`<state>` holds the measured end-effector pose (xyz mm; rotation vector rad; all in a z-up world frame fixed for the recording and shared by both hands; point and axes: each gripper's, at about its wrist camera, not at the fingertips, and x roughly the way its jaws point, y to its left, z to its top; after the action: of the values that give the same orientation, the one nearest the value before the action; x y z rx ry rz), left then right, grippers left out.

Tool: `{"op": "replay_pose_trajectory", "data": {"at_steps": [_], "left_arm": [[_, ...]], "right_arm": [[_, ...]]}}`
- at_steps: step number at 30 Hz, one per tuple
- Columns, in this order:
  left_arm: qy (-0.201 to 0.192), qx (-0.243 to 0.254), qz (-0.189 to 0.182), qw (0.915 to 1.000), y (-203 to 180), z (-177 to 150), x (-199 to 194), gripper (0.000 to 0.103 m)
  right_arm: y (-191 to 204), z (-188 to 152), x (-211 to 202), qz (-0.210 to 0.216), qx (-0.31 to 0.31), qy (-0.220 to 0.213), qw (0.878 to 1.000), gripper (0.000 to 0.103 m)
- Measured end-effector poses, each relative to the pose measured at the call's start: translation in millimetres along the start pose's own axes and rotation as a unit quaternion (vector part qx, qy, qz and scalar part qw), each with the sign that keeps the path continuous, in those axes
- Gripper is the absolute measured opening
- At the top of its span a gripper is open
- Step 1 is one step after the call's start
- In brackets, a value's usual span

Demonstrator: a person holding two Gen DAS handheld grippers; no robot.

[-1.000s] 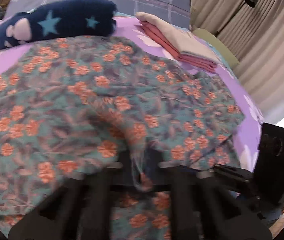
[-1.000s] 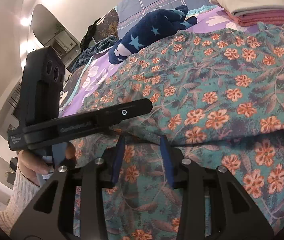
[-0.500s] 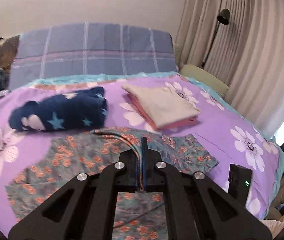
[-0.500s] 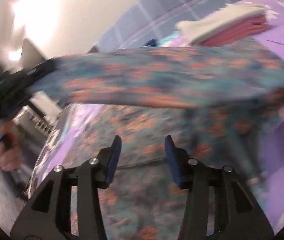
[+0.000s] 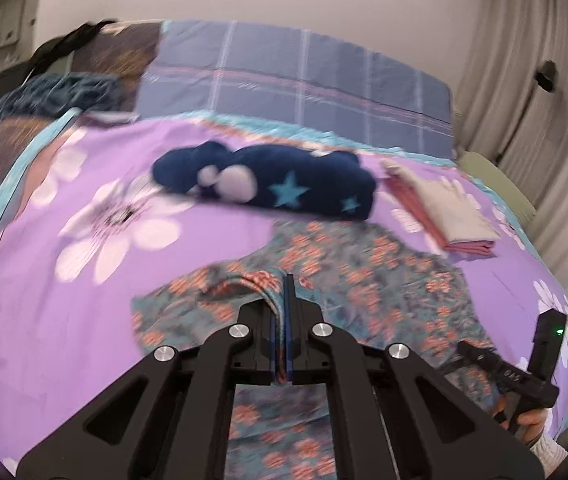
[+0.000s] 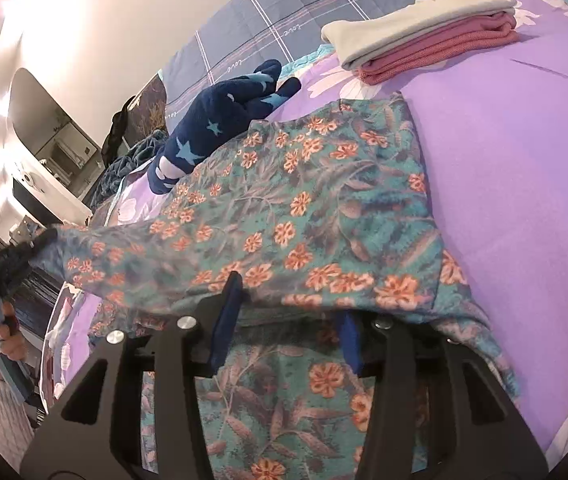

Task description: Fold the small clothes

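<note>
Broadly, floral garment (image 6: 323,216) sprawls mid-frame across purple bedsheet (image 6: 523,168), one edge lifted toward lower left. Left gripper (image 5: 286,312) is clenched on a fabric ridge; right gripper (image 6: 284,320) gapes, cloth draped over it. Risk: thin pinch slips, fold collapses.

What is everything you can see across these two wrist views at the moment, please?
Floral garment: one, teal with orange flowers, spread on the bed, one edge pinched.
Star garment: one, navy with blue stars, rolled, behind the floral one.
Folded stack: one, cream over pink, far right of the bed.
Bedsheet: one, purple with white flowers.
Plaid pillow: one, blue-grey, at the headboard.
Curtain: beige, right.
Left gripper: shut on the floral garment.
Right gripper: open, cloth draped over it.
</note>
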<state>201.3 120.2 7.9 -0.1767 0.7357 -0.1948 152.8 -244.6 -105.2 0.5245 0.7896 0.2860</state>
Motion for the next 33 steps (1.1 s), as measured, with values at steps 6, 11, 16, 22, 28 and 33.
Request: {"op": "replay_pose_trajectory", "data": {"at_steps": [6, 11, 16, 22, 28, 33], "left_arm": [[0.014, -0.031, 0.008, 0.9994, 29, -26, 9, 0.003], [0.071, -0.008, 0.052, 0.9961, 43, -64, 44, 0.003], [0.079, -0.015, 0.038, 0.9961, 54, -83, 44, 0.005], [0.077, -0.045, -0.002, 0.996, 60, -74, 39, 0.041], [0.081, -0.058, 0.014, 0.9949, 56, -53, 62, 0.023], [-0.016, -0.021, 0.002, 0.9996, 34, -33, 25, 0.004]], "right_arm": [[5, 1, 5, -0.002, -0.013, 0.003, 1.0, 0.053], [21, -6, 0, -0.035, -0.058, 0.012, 0.998, 0.056], [17, -19, -10, -0.024, -0.07, 0.032, 0.997, 0.064], [14, -21, -11, -0.017, -0.061, 0.033, 0.997, 0.065], [18, -24, -10, -0.026, -0.076, 0.033, 0.996, 0.068], [16, -24, -10, -0.019, -0.07, 0.032, 0.997, 0.068]]}}
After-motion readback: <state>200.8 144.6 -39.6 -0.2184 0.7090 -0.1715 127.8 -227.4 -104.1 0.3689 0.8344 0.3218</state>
